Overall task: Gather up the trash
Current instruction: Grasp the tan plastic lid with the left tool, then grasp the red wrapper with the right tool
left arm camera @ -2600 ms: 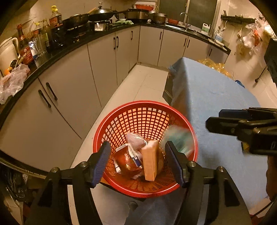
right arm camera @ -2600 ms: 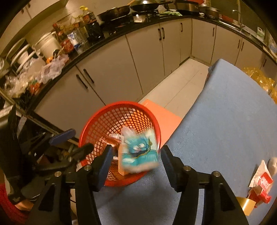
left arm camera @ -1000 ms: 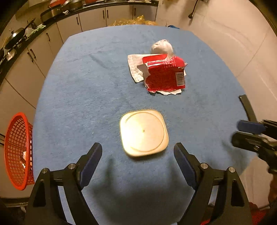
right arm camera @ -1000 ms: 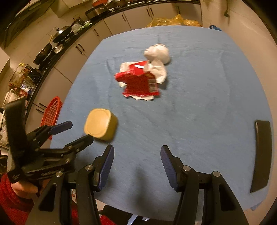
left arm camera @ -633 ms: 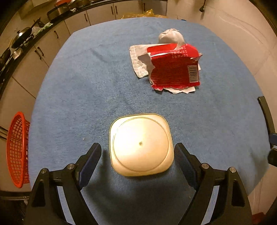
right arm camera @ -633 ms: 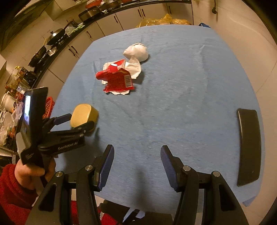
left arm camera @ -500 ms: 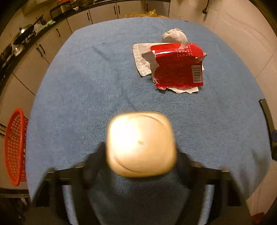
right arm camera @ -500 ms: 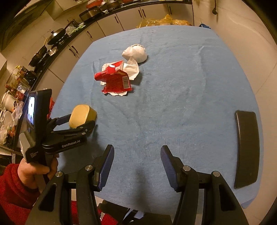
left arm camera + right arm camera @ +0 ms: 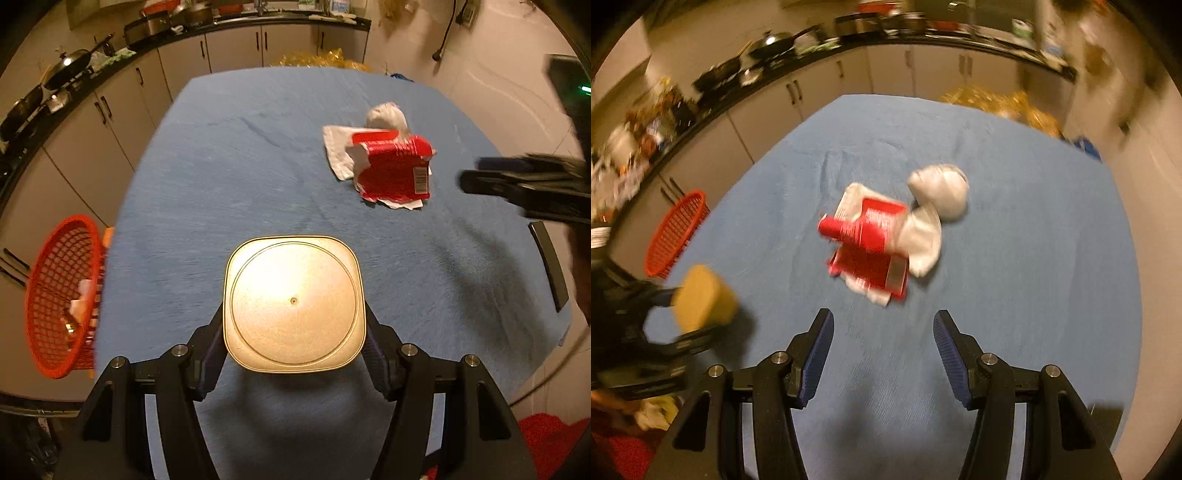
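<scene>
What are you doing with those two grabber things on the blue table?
A person is collecting trash with a gripper in each hand. The left gripper has just closed on a tan square container with rounded corners and holds it above the blue tablecloth. The right gripper is open and empty, pointed toward the torn red carton lying on white crumpled paper. The red mesh basket beside the table already has some trash in it.

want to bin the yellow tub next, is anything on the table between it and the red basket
Nothing visible. The tub is clamped in the left gripper; the basket sits off the table's left edge, with only bare blue cloth between. The red wrapper lies on the other side.
</scene>
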### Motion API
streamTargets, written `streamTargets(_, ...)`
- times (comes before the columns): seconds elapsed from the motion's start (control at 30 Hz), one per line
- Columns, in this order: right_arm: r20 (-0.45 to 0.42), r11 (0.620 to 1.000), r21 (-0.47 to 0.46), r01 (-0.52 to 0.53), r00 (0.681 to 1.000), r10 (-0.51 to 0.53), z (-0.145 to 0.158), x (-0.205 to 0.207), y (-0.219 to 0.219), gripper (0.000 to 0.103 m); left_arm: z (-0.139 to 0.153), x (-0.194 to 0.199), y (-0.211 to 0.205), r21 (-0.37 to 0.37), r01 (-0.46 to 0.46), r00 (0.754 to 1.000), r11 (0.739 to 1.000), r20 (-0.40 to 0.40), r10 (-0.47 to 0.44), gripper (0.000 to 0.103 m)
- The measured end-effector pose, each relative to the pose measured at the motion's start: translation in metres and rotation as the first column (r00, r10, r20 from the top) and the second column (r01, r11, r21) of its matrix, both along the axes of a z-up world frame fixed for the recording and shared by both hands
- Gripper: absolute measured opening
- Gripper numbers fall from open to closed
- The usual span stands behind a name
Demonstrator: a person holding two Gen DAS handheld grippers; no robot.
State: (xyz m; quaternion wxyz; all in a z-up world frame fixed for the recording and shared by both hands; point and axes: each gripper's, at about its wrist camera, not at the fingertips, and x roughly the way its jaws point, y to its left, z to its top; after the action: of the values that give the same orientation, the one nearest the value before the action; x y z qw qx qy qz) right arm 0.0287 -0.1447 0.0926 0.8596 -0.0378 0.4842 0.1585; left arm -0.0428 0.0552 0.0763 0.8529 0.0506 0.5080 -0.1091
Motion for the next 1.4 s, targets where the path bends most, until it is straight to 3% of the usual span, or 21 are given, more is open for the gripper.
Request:
streamTargets(0.27, -0.003, 0.978, -0.136, -0.155, 0.988, 0.157, -0.03, 0.054, 0.026, 0.06, 0.017, -0.01, 0.028, 0.008, -0.063, 0.998, 0.998, 0.016, 0.062, 0.063)
streamTargets(0.33, -0.021, 0.974, -0.149, -0.17, 0.985, 0.169, -0.038, 0.061, 0.028, 0.048, 0.016, -0.01, 0.031, 0.013, -0.075, 0.997, 0.997, 0.014, 0.075, 0.063)
streamTargets(0.4, -0.04, 0.975, -0.133, -0.175, 0.984, 0.172, -0.047, 0.066, 0.029, 0.021, 0.016, -0.009, 0.035, 0.013, -0.087, 0.996, 0.996, 0.01, 0.087, 0.063)
streamTargets(0.57, -0.044, 0.991, -0.028, -0.132, 0.99, 0.131, -0.041, 0.055, 0.029, 0.008, 0.012, -0.003, 0.036, 0.008, -0.101, 0.995, 0.995, 0.006, 0.101, 0.063)
streamTargets(0.73, -0.067, 0.991, 0.12, -0.056, 0.996, 0.064, -0.034, 0.023, 0.026, 0.007, 0.007, 0.005, 0.033, -0.007, -0.091, 0.996, 0.996, -0.002, 0.091, 0.063)
streamTargets(0.93, -0.099, 0.981, 0.19, -0.039, 0.993, 0.058, -0.036, -0.022, 0.035, 0.007, 0.002, 0.016, 0.025, -0.025, -0.052, 0.999, 0.998, -0.014, 0.051, 0.063)
streamTargets(1.1, -0.147, 0.986, 0.164, -0.014, 0.988, 0.039, -0.051, -0.031, 0.037, 0.008, -0.002, 0.02, 0.016, -0.034, -0.011, 1.0, 0.999, -0.027, 0.01, 0.063)
streamTargets(1.4, -0.116, 0.998, 0.068, -0.015, 0.993, 0.023, -0.059, -0.029, 0.048, 0.02, -0.005, 0.022, 0.012, -0.042, 0.022, 0.999, 0.999, -0.027, -0.023, 0.063)
